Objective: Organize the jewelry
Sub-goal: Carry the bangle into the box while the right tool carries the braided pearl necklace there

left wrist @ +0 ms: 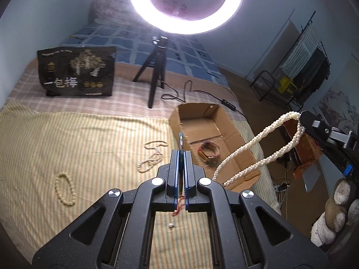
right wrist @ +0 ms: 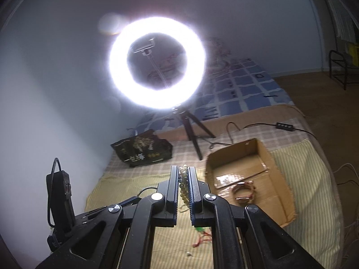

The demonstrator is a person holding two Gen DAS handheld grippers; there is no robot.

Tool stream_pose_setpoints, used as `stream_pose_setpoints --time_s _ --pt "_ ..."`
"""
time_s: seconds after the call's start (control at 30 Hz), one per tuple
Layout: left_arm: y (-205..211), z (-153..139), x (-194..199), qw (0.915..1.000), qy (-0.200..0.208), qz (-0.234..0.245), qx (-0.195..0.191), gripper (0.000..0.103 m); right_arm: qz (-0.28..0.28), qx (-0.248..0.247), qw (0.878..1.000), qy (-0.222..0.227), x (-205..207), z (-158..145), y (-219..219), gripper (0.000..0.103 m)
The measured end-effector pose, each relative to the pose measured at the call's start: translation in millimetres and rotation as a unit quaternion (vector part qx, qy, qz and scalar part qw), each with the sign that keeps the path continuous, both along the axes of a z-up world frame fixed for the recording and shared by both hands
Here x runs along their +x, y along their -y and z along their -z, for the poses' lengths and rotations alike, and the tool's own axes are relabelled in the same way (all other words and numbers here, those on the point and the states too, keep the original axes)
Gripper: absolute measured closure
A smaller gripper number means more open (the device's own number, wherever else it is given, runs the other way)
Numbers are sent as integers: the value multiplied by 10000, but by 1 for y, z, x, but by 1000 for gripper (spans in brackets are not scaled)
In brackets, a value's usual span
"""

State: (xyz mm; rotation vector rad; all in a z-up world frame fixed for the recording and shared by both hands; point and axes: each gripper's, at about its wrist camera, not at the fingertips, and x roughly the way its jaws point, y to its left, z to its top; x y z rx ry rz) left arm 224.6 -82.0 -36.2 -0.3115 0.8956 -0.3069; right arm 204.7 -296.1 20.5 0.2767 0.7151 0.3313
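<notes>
My left gripper (left wrist: 181, 151) is shut, with a red cord (left wrist: 178, 206) hanging from between its fingers. My right gripper (right wrist: 183, 172) is shut on a twisted white pearl necklace (left wrist: 258, 148), which hangs in the air over the open cardboard box (left wrist: 235, 134); its beads also show in the right wrist view (right wrist: 182, 183). A gold bangle set (left wrist: 208, 153) lies in the box and also shows in the right wrist view (right wrist: 243, 192). A thin bead necklace (left wrist: 152, 155) and a bead bracelet (left wrist: 65, 188) lie on the striped cloth (left wrist: 67, 145). A small pearl (left wrist: 171, 225) lies below my left gripper.
A ring light (left wrist: 186, 4) on a black tripod (left wrist: 154, 74) stands behind the box, with its cable (left wrist: 202, 92) running right. A black printed bag (left wrist: 77, 71) stands at the back left. A blue checked quilt (left wrist: 157, 44) lies beyond. The bed edge drops to the floor on the right.
</notes>
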Motion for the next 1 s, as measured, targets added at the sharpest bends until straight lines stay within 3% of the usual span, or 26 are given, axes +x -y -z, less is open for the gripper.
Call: stream_pose_setpoints --time_s 0.47,1.0 --pt "63 17 10 9990 -102 437 -45 102 549 -137 9983 -169 2 18 60 98" --pt "101 51 35 9980 -288 565 -64 102 822 -376 9928 -786 22 75 92 98"
